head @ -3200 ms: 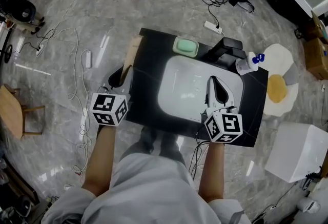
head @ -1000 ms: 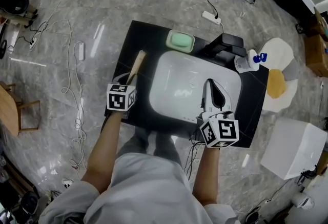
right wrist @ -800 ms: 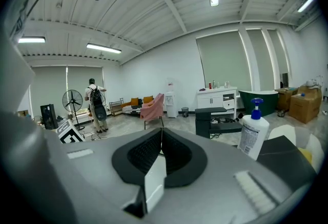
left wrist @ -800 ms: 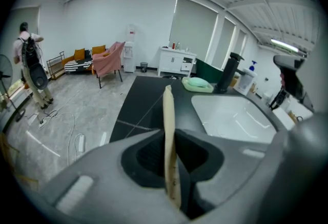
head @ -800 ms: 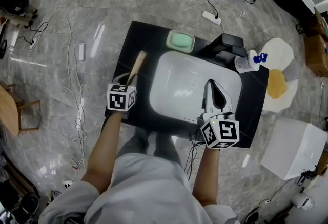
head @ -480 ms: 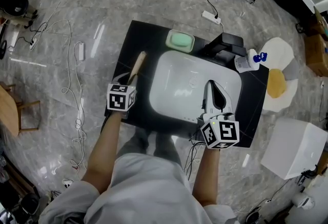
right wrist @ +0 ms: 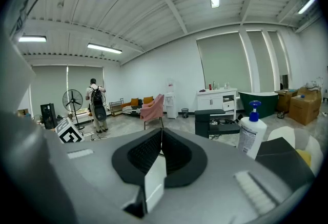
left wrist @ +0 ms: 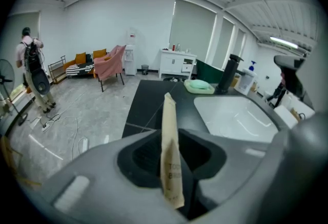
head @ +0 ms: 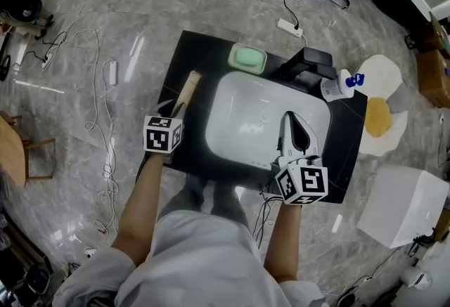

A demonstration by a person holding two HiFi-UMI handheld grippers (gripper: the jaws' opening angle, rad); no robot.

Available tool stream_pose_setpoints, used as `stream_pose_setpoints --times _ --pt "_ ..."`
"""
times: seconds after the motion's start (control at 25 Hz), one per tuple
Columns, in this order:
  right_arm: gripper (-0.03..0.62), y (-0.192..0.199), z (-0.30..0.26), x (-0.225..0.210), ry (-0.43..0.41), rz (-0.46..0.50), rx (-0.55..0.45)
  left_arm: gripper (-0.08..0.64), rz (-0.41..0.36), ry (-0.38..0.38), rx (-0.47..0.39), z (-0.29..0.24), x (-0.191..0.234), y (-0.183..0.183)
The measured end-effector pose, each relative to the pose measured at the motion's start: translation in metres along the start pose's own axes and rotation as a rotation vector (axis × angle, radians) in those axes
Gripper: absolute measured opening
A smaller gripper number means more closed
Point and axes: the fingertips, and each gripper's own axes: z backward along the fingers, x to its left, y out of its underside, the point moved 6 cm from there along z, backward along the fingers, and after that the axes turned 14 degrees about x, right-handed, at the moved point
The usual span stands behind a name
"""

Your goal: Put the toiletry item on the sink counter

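Toothbrush packet (left wrist: 168, 115), slim tan paper sleeve, pinched by left gripper (left wrist: 171, 164) fingers, right gripper (right wrist: 161, 159) closed.

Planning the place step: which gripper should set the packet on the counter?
Left. The left gripper is shut on the tan packet over bare counter; the right gripper is shut, empty.

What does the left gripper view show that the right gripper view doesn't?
Only the left gripper view: a tan packet clamped upright in the left claw, plus the sink and the green soap dish. Only the right gripper view: the right claw, shut on nothing, and the left gripper's marker cube. Both: the pink chair and a person with a backpack.
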Motion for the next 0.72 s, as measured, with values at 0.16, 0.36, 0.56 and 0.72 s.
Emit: stream_pose_setpoints --times 0.16,0.36,0.56,0.72 --pt "0.003 -0.002 0.004 0.002 -0.003 0.002 -0.005 0.100 0.002 -0.007 -0.012 0.008 0.002 -0.001" --pt "0.003 -0.005 0.007 0.005 -0.006 0.009 -0.013 0.092 -0.003 -0.010 -0.027 0.016 0.001 -0.001" --pt "0.003 -0.009 0.012 0.009 -0.011 0.015 -0.024 0.072 -0.013 -0.016 -0.051 0.026 -0.003 -0.005" --pt "0.003 -0.012 0.018 0.011 -0.005 0.016 -0.029 0.049 -0.024 -0.024 -0.071 0.036 -0.008 -0.007"
